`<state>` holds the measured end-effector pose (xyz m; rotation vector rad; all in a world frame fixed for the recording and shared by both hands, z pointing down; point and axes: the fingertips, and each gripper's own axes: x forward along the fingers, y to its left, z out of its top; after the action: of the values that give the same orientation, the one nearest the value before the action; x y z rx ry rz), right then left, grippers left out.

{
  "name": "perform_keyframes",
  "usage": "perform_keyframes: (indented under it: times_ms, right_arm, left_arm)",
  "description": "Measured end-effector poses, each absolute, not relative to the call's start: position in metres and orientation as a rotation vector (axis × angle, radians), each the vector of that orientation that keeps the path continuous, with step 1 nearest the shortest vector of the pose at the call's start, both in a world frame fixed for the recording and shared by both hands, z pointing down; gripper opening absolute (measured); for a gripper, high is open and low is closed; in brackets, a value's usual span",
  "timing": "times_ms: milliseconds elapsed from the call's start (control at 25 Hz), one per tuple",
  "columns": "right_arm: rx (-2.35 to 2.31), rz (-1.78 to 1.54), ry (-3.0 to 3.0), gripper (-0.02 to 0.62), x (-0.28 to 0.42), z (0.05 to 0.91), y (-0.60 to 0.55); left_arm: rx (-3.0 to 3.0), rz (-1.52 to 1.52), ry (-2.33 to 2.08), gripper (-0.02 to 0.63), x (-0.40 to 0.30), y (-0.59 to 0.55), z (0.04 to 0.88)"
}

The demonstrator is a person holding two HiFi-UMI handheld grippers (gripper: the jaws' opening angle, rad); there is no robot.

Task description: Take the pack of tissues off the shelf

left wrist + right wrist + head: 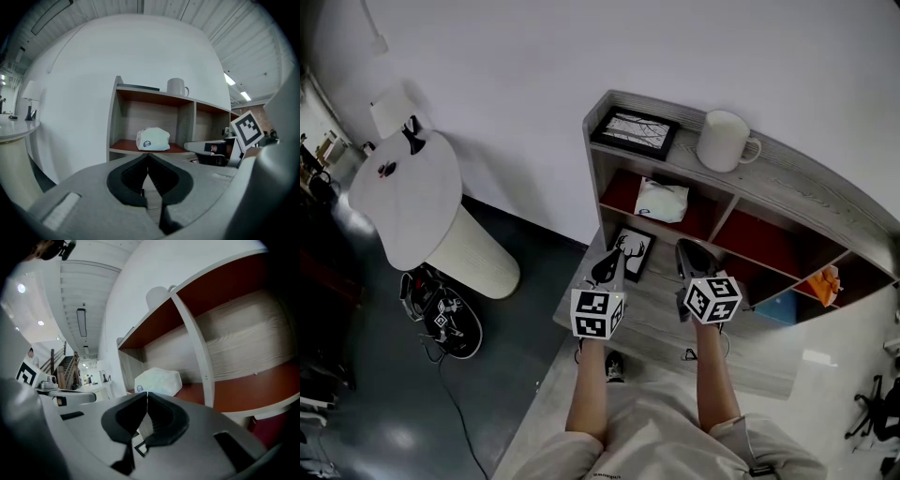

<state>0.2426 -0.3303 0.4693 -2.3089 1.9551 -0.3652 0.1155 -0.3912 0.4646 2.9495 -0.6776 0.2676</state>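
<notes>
The pack of tissues [662, 200] is a white soft pack with a small blue mark. It lies in the upper left compartment of the grey shelf [806, 173], on its red floor. The left gripper view shows the pack [153, 139] straight ahead beyond my left gripper [148, 157], whose jaws meet with nothing between them. In the right gripper view the pack [158, 381] sits just past my right gripper [147, 394], also shut and empty. From the head view both grippers hover in front of the shelf, left gripper [610, 260] and right gripper [692, 255], below the pack.
A white mug [724, 141] and a framed picture [634, 131] stand on the shelf top. Another framed picture [632, 251] leans in the lower left compartment. An orange object [825, 284] lies in a right compartment. A white round table [408, 194] stands left.
</notes>
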Motion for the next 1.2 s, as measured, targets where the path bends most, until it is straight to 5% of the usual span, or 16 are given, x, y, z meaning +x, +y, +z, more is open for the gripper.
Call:
perform_keyframes:
  times_ms: [1200]
  right_arm:
    - [-2.552, -0.471, 1.695, 0.018, 0.261, 0.517, -0.317]
  left_arm:
    - [3.034, 0.141, -0.270, 0.012, 0.179, -0.421, 0.465]
